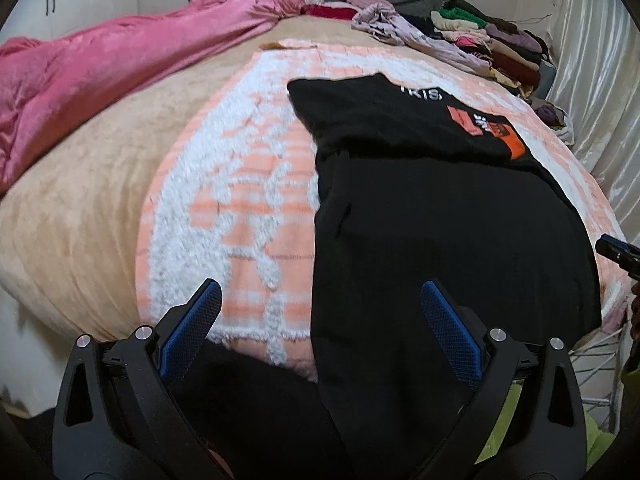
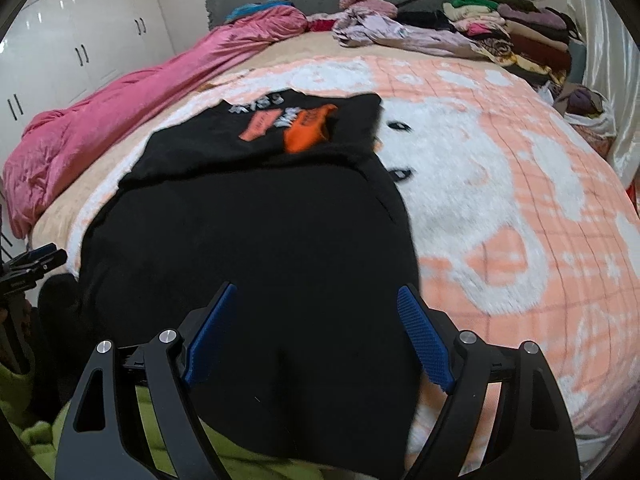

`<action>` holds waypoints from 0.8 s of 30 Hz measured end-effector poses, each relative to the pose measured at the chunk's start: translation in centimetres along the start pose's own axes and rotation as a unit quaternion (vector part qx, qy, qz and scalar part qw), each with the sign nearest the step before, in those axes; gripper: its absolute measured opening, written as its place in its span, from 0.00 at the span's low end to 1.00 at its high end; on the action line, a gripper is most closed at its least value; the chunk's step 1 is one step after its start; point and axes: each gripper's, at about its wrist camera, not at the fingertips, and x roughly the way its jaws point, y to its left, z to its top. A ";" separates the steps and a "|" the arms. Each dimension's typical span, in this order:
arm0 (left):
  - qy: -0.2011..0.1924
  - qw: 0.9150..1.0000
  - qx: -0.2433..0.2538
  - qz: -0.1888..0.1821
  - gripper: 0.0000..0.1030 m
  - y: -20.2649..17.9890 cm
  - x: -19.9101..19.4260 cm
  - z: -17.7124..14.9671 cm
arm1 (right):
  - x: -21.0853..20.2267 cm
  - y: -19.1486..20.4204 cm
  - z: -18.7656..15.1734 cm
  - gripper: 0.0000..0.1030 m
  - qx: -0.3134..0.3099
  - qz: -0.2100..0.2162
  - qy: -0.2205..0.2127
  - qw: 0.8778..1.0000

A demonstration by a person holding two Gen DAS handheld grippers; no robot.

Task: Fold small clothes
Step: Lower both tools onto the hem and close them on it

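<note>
garment: black T-shirt (image 1: 420, 208) is lying flat on the orange-and-white blanket (image 1: 240, 184), printed chest at the far end, hem hanging toward the person at the near bed edge.
long axis: running near-to-far, roughly in line with both wrist cameras.
left gripper (image 1: 320, 320): jaws are standing wide, nothing between the pads; it is straddling the shirt's left edge, one finger over blanket, one over black fabric.
right gripper (image 2: 316, 320): jaws are also standing wide and empty, pointing down over the shirt's lower body, both fingers over black cloth.
nearer hand: about equal; each is sitting at its own side of the near hem.
step (judgement): both are lining up for a hem grab, probably folding bottom toward the print.
risk: blur is making edge contact unreadable; the thick pile could snag.
background: clothes stack (image 2: 520, 36) is sitting far right, well apart.
</note>
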 end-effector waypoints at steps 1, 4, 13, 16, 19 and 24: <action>0.003 1.000 -0.001 -0.003 0.91 0.0 0.1 -0.2 | 0.0 -0.3 -0.4 0.79 0.003 -0.004 0.004 1.000; 0.013 1.000 0.002 -0.009 0.91 -0.2 0.4 -0.7 | -0.3 -1.2 -1.5 0.79 0.007 -0.013 0.014 1.000; 0.032 0.999 0.010 -0.020 0.90 -0.9 1.0 -1.6 | -1.0 -3.1 -4.5 0.79 0.017 -0.015 0.041 0.999; 0.037 0.999 0.008 -0.020 0.90 -0.9 1.0 -1.9 | -0.7 -3.4 -5.0 0.74 0.024 -0.004 0.050 0.998; 0.041 0.999 0.008 -0.019 0.90 -0.8 1.1 -2.2 | -0.4 -3.4 -5.3 0.67 0.025 0.008 0.058 0.998; 0.047 0.999 0.007 -0.021 0.90 -0.6 1.2 -2.6 | 0.3 -3.7 -5.9 0.58 0.026 0.022 0.071 0.997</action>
